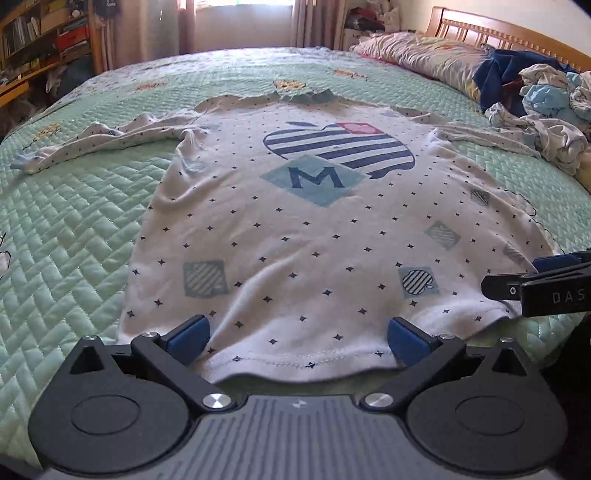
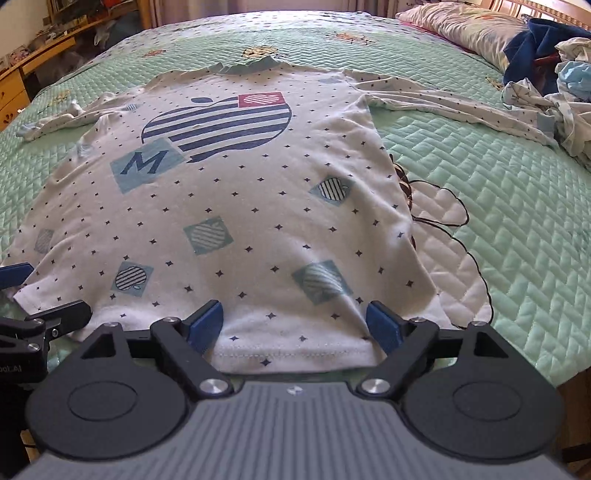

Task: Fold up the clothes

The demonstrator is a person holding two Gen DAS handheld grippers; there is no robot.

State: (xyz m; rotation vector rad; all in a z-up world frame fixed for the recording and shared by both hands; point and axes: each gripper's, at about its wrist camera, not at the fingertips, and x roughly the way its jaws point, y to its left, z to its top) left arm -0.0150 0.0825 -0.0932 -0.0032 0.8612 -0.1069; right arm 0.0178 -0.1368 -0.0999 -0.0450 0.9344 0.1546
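Shirt (image 1: 295,229) lies flat mid-frame; left gripper (image 1: 299,338) and right gripper (image 2: 295,325) stand apart, empty, over its hem at the lower edge. Next, probably pinch hem corners and fold upward.

One white long-sleeved shirt (image 1: 295,229) spread flat, one pillow (image 1: 417,55), one heap of crumpled clothes (image 1: 543,99), one green quilted bed (image 1: 74,206), two tongs.

Daylight pours through the curtained window (image 1: 243,22) at twelve o'clock, washed out by glare. The quilted bedspread (image 1: 74,229) gleams softly; shadows are faint. Fisheye bending bows the bed's edges, corners darken at one o'clock, and the nearest housing blurs at six.
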